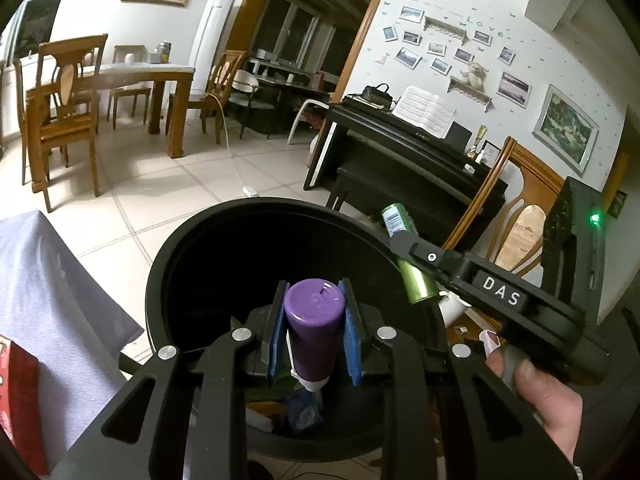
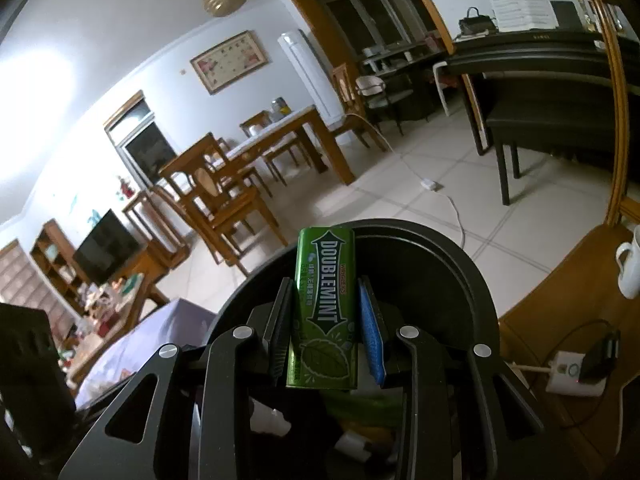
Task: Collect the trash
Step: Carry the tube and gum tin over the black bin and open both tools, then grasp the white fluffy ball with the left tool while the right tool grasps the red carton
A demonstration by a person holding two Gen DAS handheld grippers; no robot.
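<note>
Both claws are hanging over the round black bin (image 1: 168, 264) to drop trash: left claw (image 1: 314, 336) is pinching the purple plastic tube (image 1: 314, 320), right claw (image 2: 326, 320) is pinching the green gum tin (image 2: 325, 308)

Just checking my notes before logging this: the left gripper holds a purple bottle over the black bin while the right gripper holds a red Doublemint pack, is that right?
Almost. The Doublemint pack in the right gripper is green, not red, as the right wrist view shows. The rest stands: the left gripper holds the purple bottle over the black bin.
</note>
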